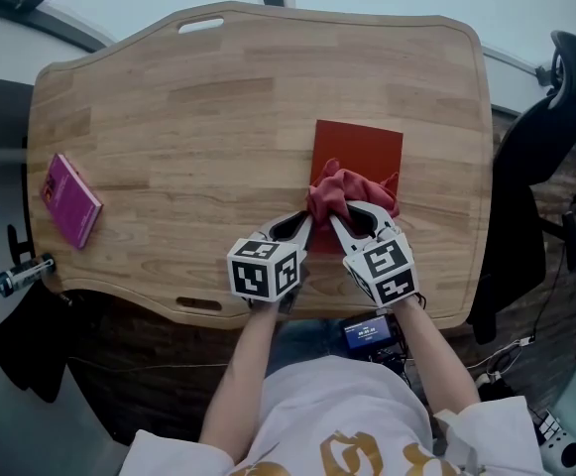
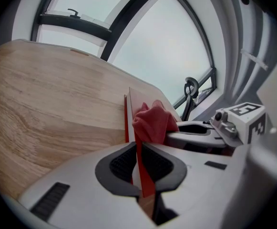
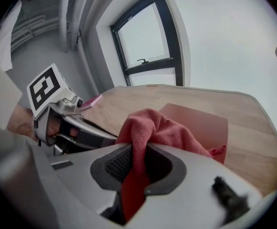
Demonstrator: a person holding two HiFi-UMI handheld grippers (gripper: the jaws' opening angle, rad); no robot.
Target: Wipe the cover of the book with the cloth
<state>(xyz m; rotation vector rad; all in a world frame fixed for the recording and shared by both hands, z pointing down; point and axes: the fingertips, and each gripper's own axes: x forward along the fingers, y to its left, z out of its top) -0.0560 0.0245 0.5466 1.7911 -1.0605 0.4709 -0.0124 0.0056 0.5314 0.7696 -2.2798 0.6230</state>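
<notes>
A red book (image 1: 359, 150) lies flat on the wooden table (image 1: 198, 117), right of centre. A crumpled red cloth (image 1: 339, 192) rests on the book's near half. My left gripper (image 1: 305, 224) is shut on the book's near left edge; the left gripper view shows the thin red cover (image 2: 141, 175) pinched between its pads. My right gripper (image 1: 341, 218) is shut on the cloth, and a fold of cloth (image 3: 139, 142) runs down between its pads, with the book (image 3: 202, 121) just beyond. The two grippers sit side by side, nearly touching.
A pink book (image 1: 69, 199) lies near the table's left edge. A black office chair (image 1: 545, 137) stands just off the right side. A small device with a lit screen (image 1: 367, 332) sits under the near edge, and windows lie beyond the far edge.
</notes>
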